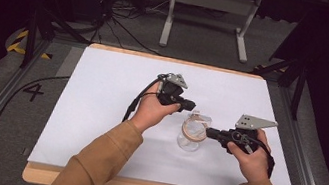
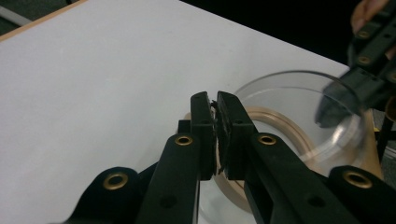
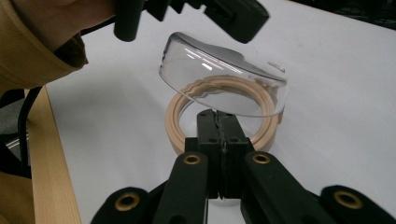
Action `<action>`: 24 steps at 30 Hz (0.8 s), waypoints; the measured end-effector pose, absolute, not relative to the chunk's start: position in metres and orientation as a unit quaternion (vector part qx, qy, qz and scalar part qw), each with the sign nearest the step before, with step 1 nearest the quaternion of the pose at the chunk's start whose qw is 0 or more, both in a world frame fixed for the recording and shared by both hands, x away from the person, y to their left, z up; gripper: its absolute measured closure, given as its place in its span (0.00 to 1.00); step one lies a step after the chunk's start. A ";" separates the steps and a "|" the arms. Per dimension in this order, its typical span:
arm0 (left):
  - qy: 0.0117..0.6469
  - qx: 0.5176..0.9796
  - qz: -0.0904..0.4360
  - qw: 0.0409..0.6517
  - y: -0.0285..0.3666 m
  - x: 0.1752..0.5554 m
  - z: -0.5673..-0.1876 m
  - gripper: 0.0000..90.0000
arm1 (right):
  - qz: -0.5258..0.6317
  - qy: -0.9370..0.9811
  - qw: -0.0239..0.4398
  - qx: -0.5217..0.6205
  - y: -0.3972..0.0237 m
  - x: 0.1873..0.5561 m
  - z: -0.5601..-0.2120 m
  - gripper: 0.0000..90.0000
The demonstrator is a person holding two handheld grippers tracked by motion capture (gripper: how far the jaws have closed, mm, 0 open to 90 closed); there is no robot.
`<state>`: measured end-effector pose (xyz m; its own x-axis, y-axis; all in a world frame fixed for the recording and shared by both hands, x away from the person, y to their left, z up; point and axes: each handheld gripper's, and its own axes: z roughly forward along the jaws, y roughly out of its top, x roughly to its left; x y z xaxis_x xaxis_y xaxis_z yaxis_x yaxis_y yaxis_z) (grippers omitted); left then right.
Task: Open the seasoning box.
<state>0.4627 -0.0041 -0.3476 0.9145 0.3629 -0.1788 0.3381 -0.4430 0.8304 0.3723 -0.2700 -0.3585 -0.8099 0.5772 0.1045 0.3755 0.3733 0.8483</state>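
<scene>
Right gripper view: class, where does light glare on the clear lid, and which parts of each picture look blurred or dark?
Right gripper view: white streaks glare on the clear lid. Left gripper view: the other hand-held gripper is blurred behind the lid. High view: the surroundings are dark and the white table is bright.

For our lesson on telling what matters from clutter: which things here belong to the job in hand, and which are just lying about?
In the job:
left gripper, jaws shut on the clear lid
right gripper, jaws shut
tan ring
clear jar

Lying about:
white stand beyond the table
floor cables
painted 4
</scene>
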 end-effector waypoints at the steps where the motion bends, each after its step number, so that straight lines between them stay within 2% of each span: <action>1: 0.203 0.849 0.015 0.487 -0.001 0.459 -0.345 0.95 | 0.479 0.822 0.105 0.290 -0.270 0.372 -0.359 1.00; 12: 0.186 0.863 0.046 0.467 0.044 0.416 -0.341 0.92 | 0.496 0.814 0.118 0.280 -0.269 0.378 -0.352 1.00; 24: 0.204 0.871 0.035 0.444 0.093 0.392 -0.364 0.90 | 0.513 0.801 0.123 0.283 -0.273 0.389 -0.349 1.00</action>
